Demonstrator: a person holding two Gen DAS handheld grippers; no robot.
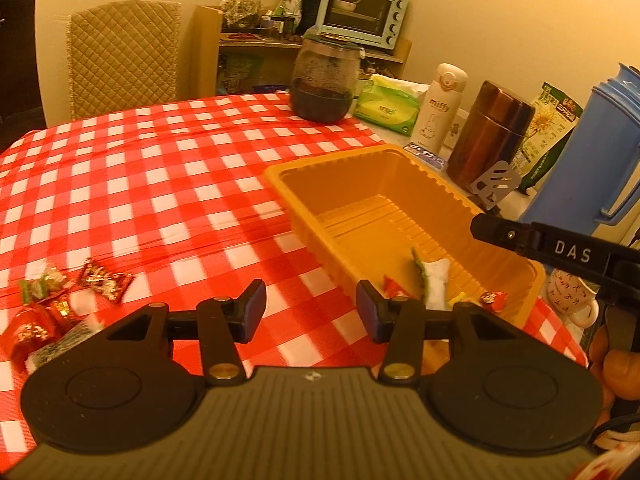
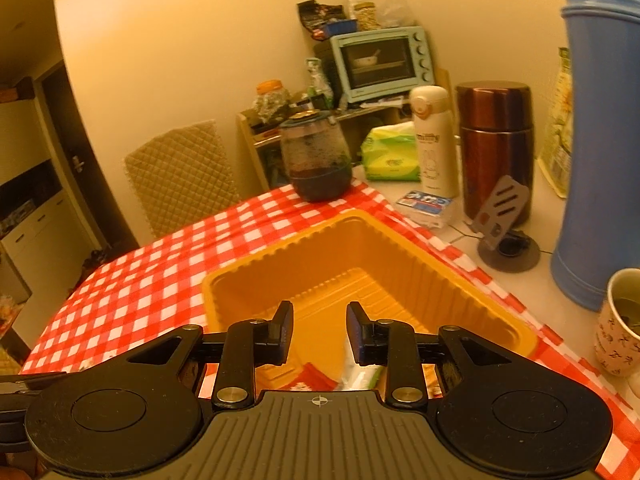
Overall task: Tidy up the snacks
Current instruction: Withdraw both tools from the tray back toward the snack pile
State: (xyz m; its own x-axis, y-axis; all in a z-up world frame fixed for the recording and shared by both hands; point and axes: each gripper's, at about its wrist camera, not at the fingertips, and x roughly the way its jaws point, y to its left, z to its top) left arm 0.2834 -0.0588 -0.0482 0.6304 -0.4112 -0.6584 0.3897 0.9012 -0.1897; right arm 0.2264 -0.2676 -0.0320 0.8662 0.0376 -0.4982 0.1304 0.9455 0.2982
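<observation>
Snacks [image 1: 60,304] wait near-left; some, apparently wrapped candies, fill the yellow tray [image 1: 460,200], both left gripper [image 1: 310,308] and right gripper [image 2: 319,330] spread, empty.

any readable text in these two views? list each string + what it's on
"miffy": on the white bottle, clear in the left wrist view, blurred in the right.
"DAS": white letters on the right gripper's black finger.
Unreadable: print on the green tissue pack, the sunflower bag, the blue-and-white packet, the candy wrappers, and the marks on the mug.
</observation>
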